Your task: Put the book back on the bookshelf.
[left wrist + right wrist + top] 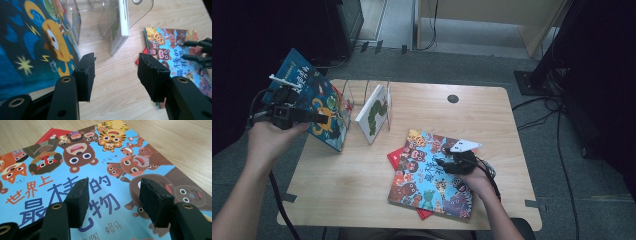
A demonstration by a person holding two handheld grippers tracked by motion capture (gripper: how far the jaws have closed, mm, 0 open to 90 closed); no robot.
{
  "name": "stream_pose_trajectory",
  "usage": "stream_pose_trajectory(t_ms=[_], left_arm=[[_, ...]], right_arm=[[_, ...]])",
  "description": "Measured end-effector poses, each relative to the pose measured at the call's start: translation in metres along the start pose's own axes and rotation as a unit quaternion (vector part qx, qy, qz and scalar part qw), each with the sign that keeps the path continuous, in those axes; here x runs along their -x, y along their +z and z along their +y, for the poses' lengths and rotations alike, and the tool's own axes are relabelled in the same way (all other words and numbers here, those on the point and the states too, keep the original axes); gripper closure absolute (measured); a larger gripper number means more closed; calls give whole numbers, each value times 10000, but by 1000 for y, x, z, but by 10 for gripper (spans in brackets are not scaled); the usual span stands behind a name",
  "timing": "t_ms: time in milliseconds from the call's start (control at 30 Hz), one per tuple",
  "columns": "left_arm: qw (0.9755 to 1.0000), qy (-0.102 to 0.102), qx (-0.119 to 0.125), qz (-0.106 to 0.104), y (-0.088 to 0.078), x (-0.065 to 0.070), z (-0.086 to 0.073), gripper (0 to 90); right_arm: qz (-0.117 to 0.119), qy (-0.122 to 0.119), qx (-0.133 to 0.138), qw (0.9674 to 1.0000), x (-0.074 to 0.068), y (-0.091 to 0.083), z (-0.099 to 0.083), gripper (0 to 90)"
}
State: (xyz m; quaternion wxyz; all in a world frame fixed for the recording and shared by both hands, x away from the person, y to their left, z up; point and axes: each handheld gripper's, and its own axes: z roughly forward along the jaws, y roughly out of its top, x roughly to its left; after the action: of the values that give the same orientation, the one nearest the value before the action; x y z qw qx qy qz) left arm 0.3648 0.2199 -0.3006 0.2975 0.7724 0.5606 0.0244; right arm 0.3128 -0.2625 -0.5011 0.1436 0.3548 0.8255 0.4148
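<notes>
Left gripper (116, 72) open, empty, beside blue book (312, 102) at tabletop's left edge; animal book (432, 175) unshelved under open right gripper (113, 200).

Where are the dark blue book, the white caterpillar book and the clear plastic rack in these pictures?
dark blue book (319, 107), high view, on its front cover.
white caterpillar book (374, 112), high view, on the cover with the green caterpillar.
clear plastic rack (93, 18), left gripper view, on a transparent divider wall.
</notes>
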Motion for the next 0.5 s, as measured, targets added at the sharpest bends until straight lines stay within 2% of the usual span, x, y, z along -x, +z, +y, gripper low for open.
stream_pose_trajectory(t_ms=[200,333,500], left_arm=[[9999,65,38,-115,20,4,-11,488],[9998,157,5,-82,34,9,-18,485],[9994,253,-47,-224,53,17,-27,480]], right_arm=[[-16,-71,-50,10000,-2,0,0,417],[-7,-66,-59,10000,-2,0,0,419],[-2,-81,-101,9999,-3,1,0,420]])
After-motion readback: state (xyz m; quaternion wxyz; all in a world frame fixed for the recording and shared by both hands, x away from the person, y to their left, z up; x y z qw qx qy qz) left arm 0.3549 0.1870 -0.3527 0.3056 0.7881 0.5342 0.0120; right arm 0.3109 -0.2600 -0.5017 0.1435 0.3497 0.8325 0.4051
